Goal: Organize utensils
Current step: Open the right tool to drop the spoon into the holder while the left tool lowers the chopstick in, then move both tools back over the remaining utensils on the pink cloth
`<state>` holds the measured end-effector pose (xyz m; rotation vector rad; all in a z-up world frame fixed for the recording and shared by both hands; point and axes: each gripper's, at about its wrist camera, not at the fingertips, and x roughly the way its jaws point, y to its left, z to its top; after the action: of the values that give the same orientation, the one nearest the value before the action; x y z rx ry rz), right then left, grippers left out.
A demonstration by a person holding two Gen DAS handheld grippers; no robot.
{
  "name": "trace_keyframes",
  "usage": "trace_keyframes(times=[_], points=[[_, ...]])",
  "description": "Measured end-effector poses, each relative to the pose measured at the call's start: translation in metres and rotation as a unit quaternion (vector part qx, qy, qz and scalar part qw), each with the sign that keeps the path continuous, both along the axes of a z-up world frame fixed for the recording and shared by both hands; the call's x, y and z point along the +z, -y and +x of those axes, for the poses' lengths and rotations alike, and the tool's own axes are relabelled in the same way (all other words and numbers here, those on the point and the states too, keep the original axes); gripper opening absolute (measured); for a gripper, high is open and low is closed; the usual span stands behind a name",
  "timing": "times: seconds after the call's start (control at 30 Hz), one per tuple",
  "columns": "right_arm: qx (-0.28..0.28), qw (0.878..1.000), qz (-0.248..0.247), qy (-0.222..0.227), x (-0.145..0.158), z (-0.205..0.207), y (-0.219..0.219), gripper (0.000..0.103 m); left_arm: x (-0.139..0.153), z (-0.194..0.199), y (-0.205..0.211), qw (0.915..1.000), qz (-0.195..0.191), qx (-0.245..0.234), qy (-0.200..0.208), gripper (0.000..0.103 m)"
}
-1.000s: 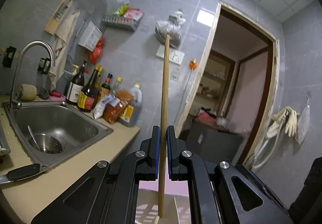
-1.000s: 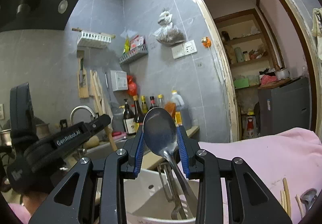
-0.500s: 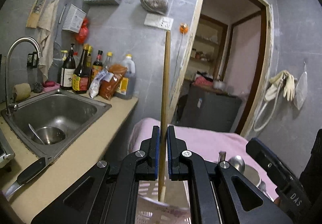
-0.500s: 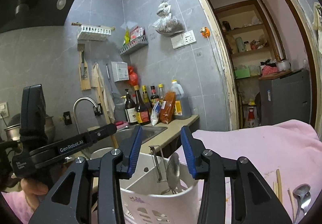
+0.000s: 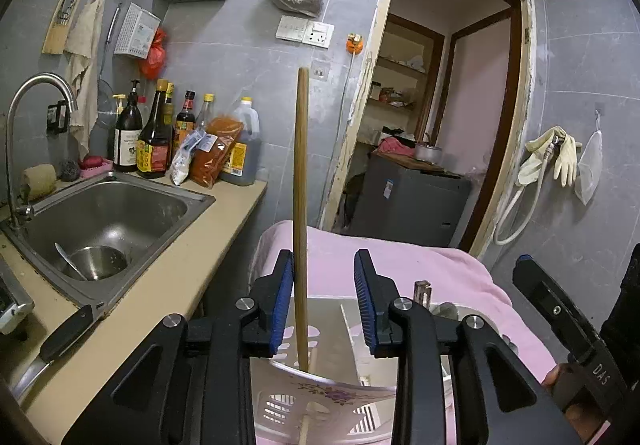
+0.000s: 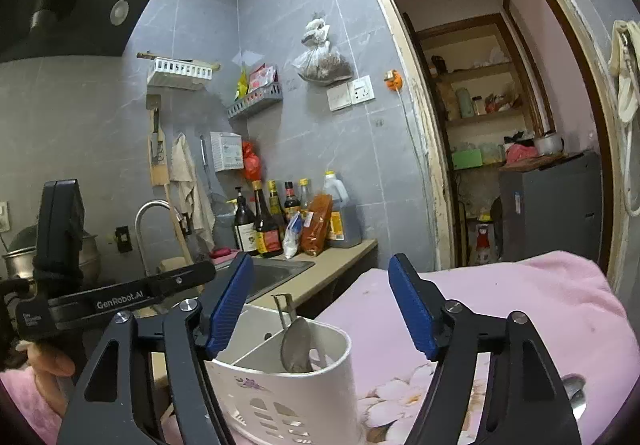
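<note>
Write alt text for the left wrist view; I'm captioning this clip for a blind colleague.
The open left gripper hangs over a white utensil holder on a pink cloth, with a wooden chopstick standing upright in the holder against the gripper's left finger. A steel sink and sauce bottles sit to the left.
</note>
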<state>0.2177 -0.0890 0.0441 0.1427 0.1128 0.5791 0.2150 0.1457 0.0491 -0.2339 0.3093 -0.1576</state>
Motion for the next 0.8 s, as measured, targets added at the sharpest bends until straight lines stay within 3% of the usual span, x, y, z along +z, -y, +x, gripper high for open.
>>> trace_keyframes(times=[0.17,0.37,0.47,0.8], points=[[-0.025,0.999,-0.006,0.024,0.008,-0.01,0.012,0.084,0.008,-0.011,0.002,0.9996,-0.007,0.017,0.02,0.06],[-0.06,0.997,-0.008,0.042,0.014,-0.02,0.033,0.103,0.02,-0.022,0.007,0.9978,-0.001,0.048,0.045,0.088],[-0.073,0.996,-0.007,0.046,0.016,-0.023,0.044,0.103,0.027,-0.027,0.009,0.996,0.007,0.063,0.063,0.094],[-0.094,0.994,0.002,0.051,0.021,-0.029,0.064,0.103,0.041,-0.032,0.014,0.994,0.021,0.073,0.078,0.094]])
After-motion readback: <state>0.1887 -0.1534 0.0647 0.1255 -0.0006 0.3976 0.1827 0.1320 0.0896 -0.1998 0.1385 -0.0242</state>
